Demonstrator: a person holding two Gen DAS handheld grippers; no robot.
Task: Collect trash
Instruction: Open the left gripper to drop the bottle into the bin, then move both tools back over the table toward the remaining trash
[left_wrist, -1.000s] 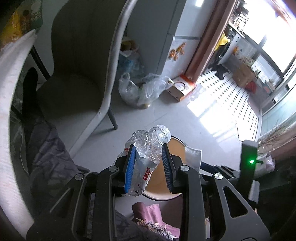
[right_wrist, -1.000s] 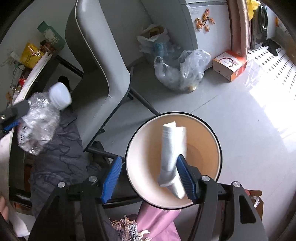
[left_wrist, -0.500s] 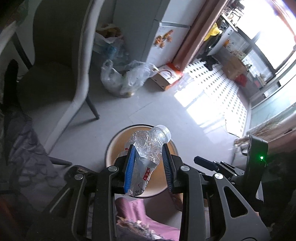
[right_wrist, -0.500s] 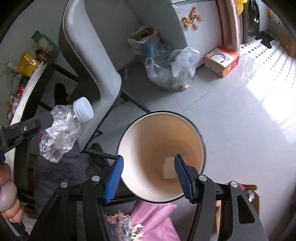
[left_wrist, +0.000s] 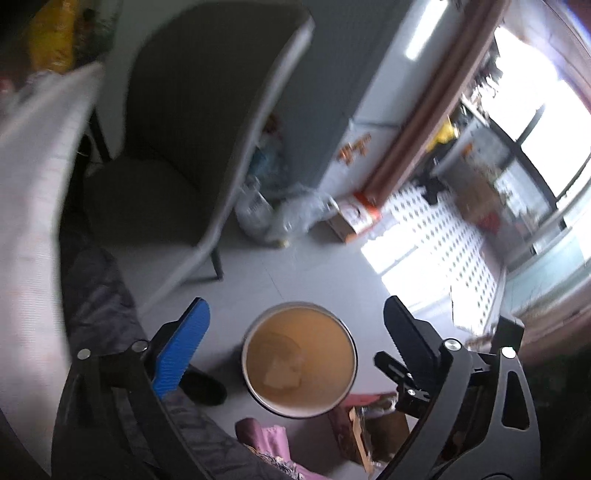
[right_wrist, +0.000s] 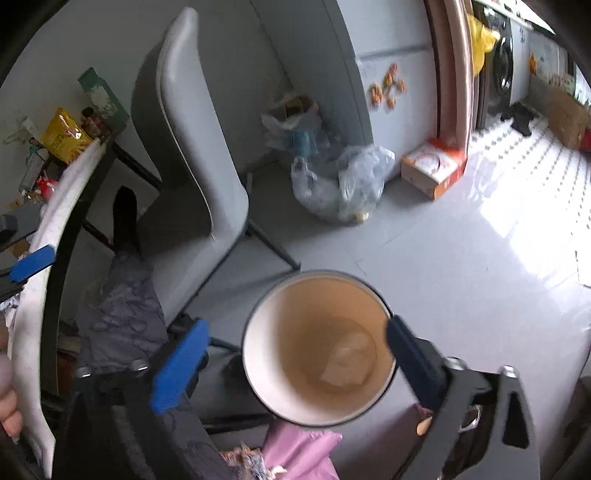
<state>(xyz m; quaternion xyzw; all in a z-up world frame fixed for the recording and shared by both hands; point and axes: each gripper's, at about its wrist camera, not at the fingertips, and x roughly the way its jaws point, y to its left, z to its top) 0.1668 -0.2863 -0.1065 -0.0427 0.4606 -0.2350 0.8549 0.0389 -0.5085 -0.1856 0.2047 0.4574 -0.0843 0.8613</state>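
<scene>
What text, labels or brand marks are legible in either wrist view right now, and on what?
None can be read.
Orange and white box: a round printed mark, too blurred to read.
Yellow packet: print too small to read.
Green box: print too small to read.
Fridge magnets: shapes only, no letters visible.
Bin: no label visible.

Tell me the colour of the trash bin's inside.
The trash bin is tan-beige inside with a dark rim, clearest in the right wrist view.
</scene>
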